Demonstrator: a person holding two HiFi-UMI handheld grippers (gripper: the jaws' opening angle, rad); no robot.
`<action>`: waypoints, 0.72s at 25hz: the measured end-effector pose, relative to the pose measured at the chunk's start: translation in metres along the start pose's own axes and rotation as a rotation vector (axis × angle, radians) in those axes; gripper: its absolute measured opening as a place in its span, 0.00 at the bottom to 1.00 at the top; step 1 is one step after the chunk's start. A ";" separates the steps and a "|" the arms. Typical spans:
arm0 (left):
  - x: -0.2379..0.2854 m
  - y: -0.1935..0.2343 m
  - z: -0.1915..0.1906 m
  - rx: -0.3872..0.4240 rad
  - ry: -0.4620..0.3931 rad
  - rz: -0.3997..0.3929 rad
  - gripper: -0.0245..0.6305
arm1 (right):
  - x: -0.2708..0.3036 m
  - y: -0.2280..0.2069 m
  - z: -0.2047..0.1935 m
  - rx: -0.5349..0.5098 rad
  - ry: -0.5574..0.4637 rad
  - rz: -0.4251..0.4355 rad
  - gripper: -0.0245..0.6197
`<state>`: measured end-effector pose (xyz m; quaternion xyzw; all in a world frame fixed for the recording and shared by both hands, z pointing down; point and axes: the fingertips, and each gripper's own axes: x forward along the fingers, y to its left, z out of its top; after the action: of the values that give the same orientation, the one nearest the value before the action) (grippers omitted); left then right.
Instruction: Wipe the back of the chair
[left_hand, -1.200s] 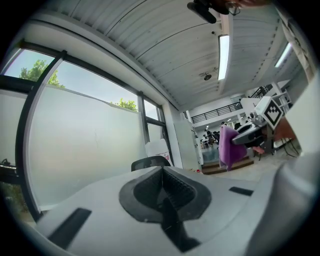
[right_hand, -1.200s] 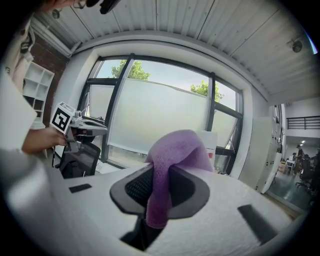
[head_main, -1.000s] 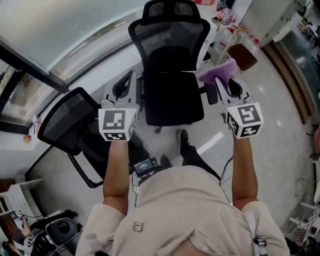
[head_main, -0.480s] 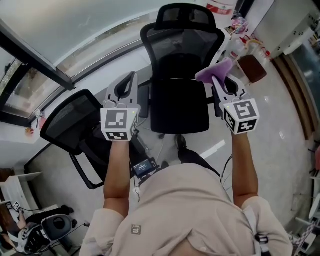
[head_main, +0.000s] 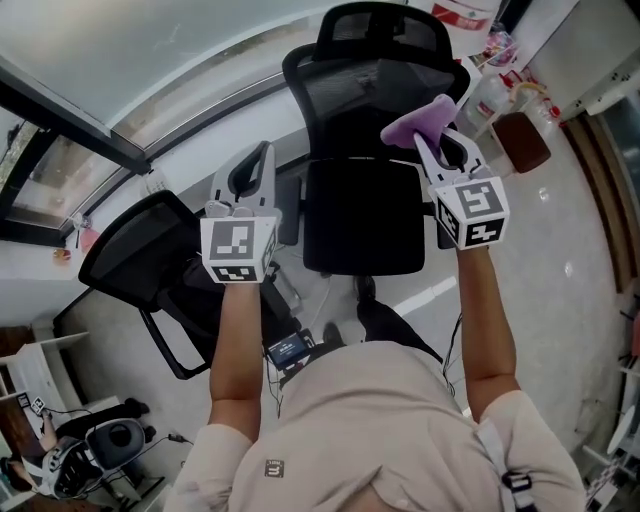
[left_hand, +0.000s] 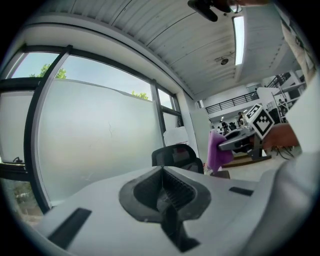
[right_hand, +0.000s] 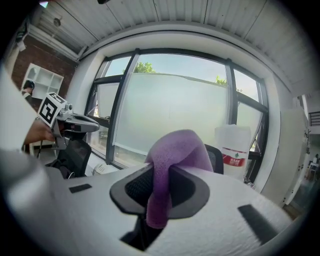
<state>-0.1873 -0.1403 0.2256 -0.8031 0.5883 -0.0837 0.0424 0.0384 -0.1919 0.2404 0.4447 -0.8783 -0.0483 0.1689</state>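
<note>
A black mesh office chair stands in front of me in the head view, its backrest (head_main: 372, 82) above the seat (head_main: 363, 215). My right gripper (head_main: 428, 142) is shut on a purple cloth (head_main: 418, 118) that hangs at the backrest's right edge; I cannot tell whether it touches the mesh. In the right gripper view the cloth (right_hand: 172, 165) droops over the shut jaws, with the chair's top (right_hand: 216, 156) just behind it. My left gripper (head_main: 258, 160) is held left of the chair, apart from it, shut with nothing in it. The left gripper view shows the chair (left_hand: 177, 157) and the cloth (left_hand: 216, 150) ahead.
A second black mesh chair (head_main: 140, 245) stands close at the left, under my left arm. A water jug (right_hand: 235, 145) and a brown stool (head_main: 526, 140) sit to the right of the chair. A window wall (head_main: 150, 60) runs behind both chairs.
My right gripper has carried the purple cloth up and left, closer to the backrest's right edge. The left gripper has stayed about where it was.
</note>
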 end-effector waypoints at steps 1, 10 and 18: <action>0.009 0.001 -0.004 0.001 0.007 0.004 0.05 | 0.012 -0.005 -0.004 0.003 0.001 0.005 0.12; 0.095 0.006 -0.054 0.021 0.064 0.027 0.05 | 0.132 -0.040 -0.050 -0.004 0.027 0.067 0.12; 0.160 0.026 -0.117 0.022 0.103 0.067 0.05 | 0.256 -0.039 -0.108 -0.035 0.057 0.142 0.12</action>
<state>-0.1859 -0.2969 0.3502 -0.7770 0.6155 -0.1298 0.0237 -0.0347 -0.4127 0.3977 0.3794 -0.9015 -0.0387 0.2045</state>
